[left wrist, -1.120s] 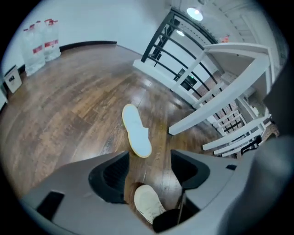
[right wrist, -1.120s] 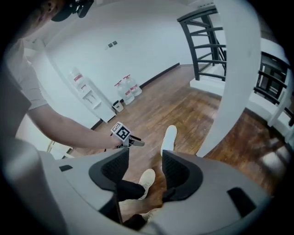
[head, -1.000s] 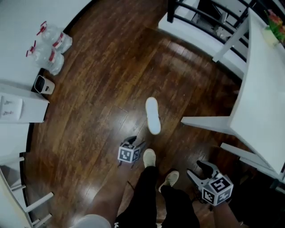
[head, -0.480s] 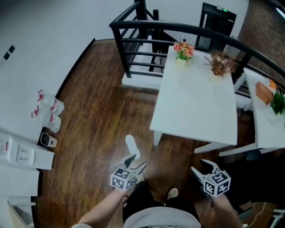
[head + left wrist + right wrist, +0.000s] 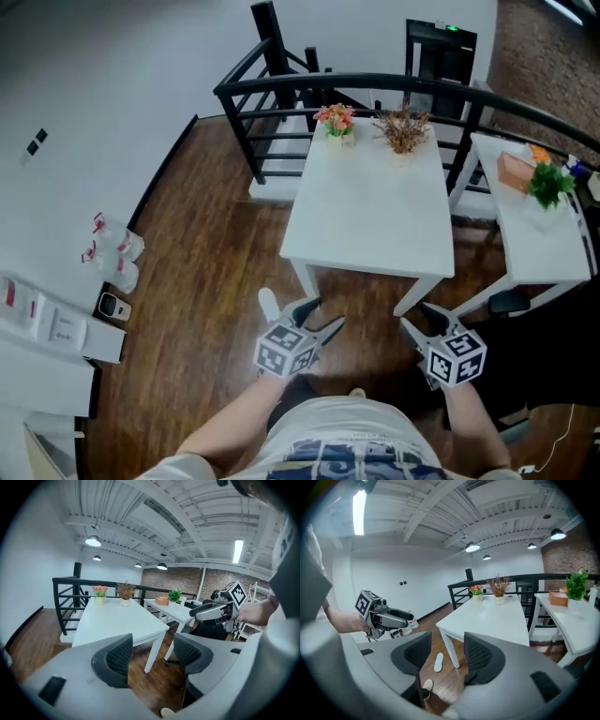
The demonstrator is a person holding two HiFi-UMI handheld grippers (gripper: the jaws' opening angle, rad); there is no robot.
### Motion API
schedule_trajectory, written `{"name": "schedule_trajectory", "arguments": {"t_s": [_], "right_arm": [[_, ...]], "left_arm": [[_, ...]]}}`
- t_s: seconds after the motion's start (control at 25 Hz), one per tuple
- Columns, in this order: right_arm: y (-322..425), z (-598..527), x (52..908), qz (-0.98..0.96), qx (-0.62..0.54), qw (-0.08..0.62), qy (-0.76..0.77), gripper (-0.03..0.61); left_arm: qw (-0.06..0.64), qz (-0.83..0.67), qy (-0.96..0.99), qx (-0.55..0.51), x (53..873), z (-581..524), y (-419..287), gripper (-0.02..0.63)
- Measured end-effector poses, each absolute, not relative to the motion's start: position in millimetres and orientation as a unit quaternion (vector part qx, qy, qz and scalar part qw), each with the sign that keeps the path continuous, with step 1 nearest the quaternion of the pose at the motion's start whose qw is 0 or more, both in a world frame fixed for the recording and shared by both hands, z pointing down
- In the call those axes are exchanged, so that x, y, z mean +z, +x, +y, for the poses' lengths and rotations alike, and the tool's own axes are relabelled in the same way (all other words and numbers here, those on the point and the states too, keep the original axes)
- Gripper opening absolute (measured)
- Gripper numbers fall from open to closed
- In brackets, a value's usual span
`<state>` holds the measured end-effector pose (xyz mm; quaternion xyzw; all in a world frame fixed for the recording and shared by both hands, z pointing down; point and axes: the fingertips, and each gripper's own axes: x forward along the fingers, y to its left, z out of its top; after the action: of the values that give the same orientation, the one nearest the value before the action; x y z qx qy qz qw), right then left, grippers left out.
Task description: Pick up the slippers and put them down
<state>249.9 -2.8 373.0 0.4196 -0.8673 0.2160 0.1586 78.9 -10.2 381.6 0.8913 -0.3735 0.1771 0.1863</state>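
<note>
The left gripper and the right gripper were both held up in the air, each with its jaws spread apart and nothing between them. A white slipper lay on the dark wooden floor beside a leg of the white table.

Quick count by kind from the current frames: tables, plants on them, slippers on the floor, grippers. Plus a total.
tables: 2
plants: 3
slipper: 1 (partly behind the left gripper)
grippers, left and right: 2, both empty with fingers apart
total: 8
</note>
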Motion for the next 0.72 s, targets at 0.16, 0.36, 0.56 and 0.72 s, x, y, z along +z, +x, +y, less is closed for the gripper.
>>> {"name": "schedule_trajectory", "arguments": {"t_s": [0.16,0.36,0.56,0.72], "right_arm": [[267,18,363,-0.871,0.214,0.151,0.417,0.230],[274,40,344,-0.877,0.200,0.149,0.411,0.229],[275,52,320,-0.883,0.183,0.132,0.411,0.229],[271,61,305,-0.888,0.165,0.134,0.408,0.229]], "left_arm": [[0.165,-0.377,0.893,0.181,360,9,104,0.276],[0.159,-0.378,0.893,0.183,347,30,115,0.276],[0.151,-0.369,0.901,0.170,330,43,123,0.277],[0.137,-0.375,0.902,0.163,313,53,119,0.276]]}}
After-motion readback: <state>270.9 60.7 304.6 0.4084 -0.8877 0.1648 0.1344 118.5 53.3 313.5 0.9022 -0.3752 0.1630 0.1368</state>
